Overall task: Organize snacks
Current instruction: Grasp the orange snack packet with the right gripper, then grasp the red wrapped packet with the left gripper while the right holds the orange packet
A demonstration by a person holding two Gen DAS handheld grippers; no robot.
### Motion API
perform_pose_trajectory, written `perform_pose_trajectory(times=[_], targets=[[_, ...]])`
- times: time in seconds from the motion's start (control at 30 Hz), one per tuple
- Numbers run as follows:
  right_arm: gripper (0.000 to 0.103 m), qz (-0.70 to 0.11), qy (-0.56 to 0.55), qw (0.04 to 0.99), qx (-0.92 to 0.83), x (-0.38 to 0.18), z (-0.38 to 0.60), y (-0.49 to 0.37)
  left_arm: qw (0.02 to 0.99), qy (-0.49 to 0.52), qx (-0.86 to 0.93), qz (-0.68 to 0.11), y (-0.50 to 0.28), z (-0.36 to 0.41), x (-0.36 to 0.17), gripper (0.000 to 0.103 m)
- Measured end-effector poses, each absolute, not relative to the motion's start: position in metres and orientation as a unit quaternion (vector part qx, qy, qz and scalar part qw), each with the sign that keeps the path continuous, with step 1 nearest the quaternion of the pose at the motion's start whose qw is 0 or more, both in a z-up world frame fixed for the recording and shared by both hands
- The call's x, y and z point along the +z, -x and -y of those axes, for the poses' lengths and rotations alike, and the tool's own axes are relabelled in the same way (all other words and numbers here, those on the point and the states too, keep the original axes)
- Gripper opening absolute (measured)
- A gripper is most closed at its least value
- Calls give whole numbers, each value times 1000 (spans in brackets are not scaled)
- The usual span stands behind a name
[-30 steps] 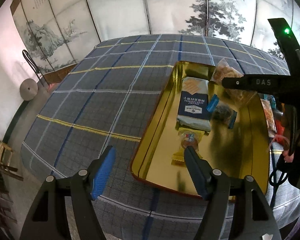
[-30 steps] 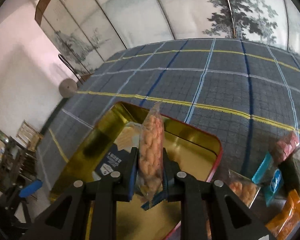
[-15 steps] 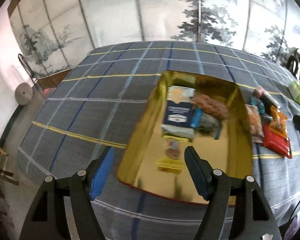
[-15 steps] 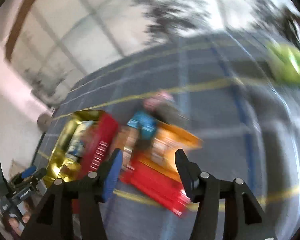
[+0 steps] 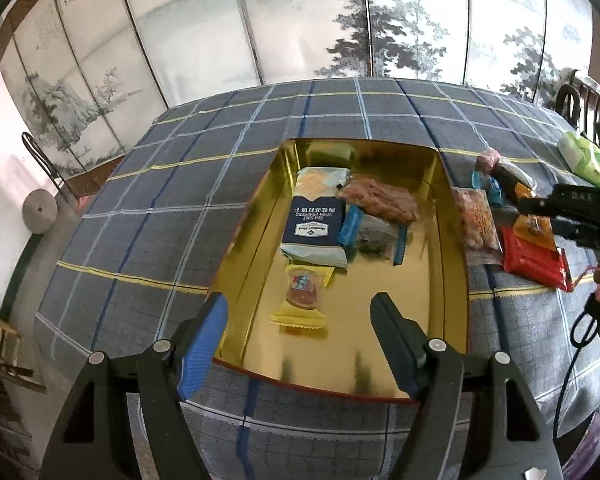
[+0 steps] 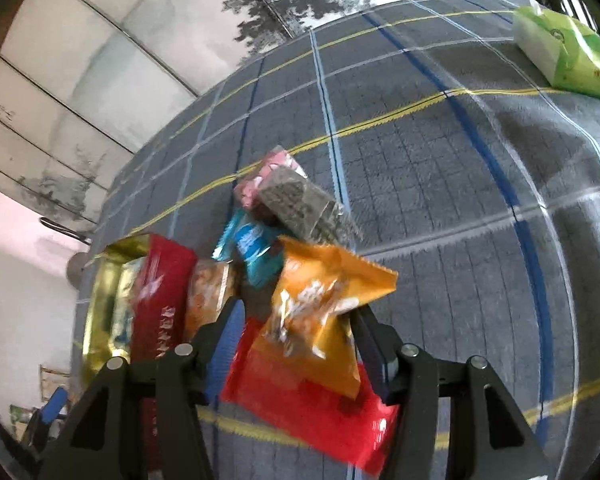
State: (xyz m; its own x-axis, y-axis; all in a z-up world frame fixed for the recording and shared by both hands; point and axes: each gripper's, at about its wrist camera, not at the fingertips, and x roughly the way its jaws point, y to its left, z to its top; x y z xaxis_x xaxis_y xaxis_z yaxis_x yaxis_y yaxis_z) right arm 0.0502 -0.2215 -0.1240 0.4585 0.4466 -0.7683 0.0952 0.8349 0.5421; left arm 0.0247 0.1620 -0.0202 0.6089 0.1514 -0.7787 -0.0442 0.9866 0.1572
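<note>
Plaid tablecloth (image 6: 440, 168), gold tin (image 5: 452, 240) half filled. Right gripper (image 6: 290, 334) has just been closing, jaws still spread around the orange packet (image 6: 320, 304) lying on a red one (image 6: 300, 400). Best pinch only the orange. Left gripper (image 5: 300, 330) gapes empty.

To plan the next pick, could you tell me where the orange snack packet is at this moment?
In the right wrist view the orange snack packet lies on the red packet, outside the gold tin, between the open right gripper fingers.
</note>
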Motion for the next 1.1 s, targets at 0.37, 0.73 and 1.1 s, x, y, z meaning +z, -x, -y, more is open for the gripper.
perform_pose_trajectory(times=[0.37, 0.73, 1.1], targets=[[32, -439, -169, 877, 95, -98, 295, 1, 895, -67, -28, -441, -24, -130, -2, 70], [32, -431, -145, 890, -32, -125, 415, 23, 792, 74, -193, -575, -76, -47, -18, 71], [33, -394, -187, 900, 10, -145, 429, 38, 695, 235, -34, -679, -130, 1, -69, 64]])
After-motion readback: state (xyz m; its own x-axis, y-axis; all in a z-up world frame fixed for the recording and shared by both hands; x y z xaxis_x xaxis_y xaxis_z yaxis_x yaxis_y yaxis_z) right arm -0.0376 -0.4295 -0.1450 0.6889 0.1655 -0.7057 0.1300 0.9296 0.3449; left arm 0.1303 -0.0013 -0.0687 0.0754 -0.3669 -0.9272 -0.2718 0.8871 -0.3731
